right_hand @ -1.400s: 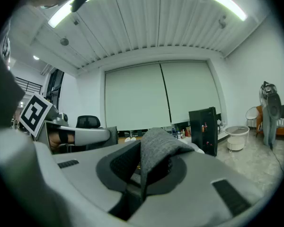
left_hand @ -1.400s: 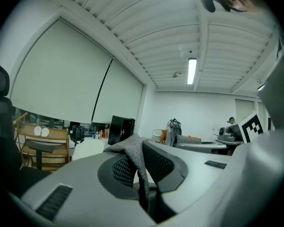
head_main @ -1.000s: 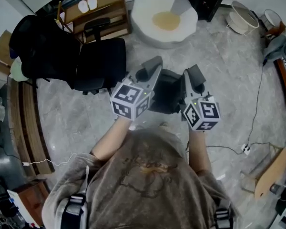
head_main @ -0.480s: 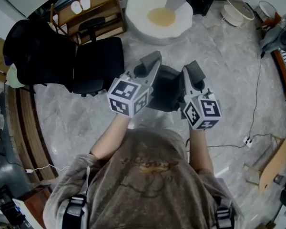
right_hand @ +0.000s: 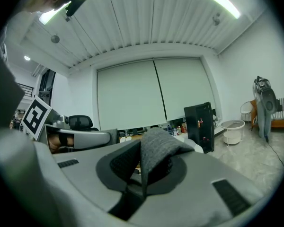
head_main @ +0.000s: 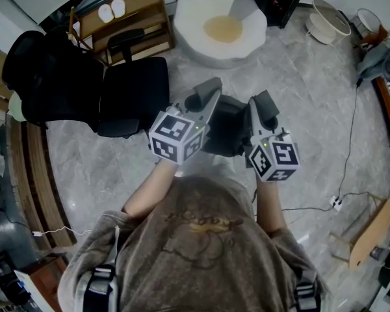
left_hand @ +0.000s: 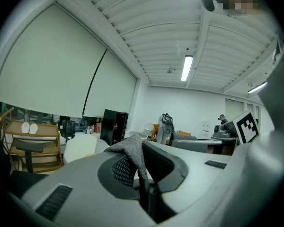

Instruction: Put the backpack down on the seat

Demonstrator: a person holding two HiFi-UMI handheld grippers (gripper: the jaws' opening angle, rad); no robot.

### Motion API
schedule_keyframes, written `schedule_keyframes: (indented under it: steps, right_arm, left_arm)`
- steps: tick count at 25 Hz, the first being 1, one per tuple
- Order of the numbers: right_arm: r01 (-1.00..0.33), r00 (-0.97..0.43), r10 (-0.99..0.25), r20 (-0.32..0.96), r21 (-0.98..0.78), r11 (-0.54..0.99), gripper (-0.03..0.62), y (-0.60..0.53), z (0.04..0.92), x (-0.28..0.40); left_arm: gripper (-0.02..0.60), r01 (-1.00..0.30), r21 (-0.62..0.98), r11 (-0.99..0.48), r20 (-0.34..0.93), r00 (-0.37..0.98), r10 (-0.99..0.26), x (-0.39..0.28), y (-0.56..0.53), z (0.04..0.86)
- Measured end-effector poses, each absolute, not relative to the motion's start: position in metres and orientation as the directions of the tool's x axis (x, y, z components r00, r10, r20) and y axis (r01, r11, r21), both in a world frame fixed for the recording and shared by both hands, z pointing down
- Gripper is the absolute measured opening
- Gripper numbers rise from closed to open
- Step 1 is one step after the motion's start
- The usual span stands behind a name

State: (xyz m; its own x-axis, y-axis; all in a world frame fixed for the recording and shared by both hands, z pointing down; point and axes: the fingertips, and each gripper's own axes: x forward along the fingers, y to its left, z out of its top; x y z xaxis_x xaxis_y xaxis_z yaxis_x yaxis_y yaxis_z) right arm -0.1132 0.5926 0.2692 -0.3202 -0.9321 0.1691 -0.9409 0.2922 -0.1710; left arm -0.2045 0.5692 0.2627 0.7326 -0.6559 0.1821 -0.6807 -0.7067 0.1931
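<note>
Holding the backpack [head_main: 226, 125] between you, you have the left gripper [head_main: 211, 88] and the right gripper [head_main: 265, 101] each clamped shut on a fold of the bag's grey fabric [left_hand: 130, 151], the dark bag hanging over the floor [head_main: 299, 83] just to the right of the black chair [head_main: 135, 86], not yet above its seat. Both pinches look thin, a small bite of cloth in each set of jaws, so the likeliest mishap is the weight dragging the fabric out of one grip on the way across to the chair; the bag would then swing from the other gripper and could drop to the floor beside the chair. Coming at the chair from its right side, you may also catch the hanging bag on the seat's near edge or on the armrest [head_main: 127, 36] at the chair's far side, and a knock could shove or spin what appears to be an office chair on a swivel base. Letting go with the bag only half over the chair would let it slide off the seat, so set it well onto the chair and release both sides together.
</note>
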Motion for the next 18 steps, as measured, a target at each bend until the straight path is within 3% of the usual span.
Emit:
schedule_keyframes:
  steps: [18]
  right_arm:
    - [-0.918,-0.360,-0.919,0.162,-0.234,0.319,0.035,0.492,0.278,-0.073]
  left_arm:
    - [0.028,-0.682,0.214,-0.699,0.204,0.731,-0.651,-0.159,0.465,0.278]
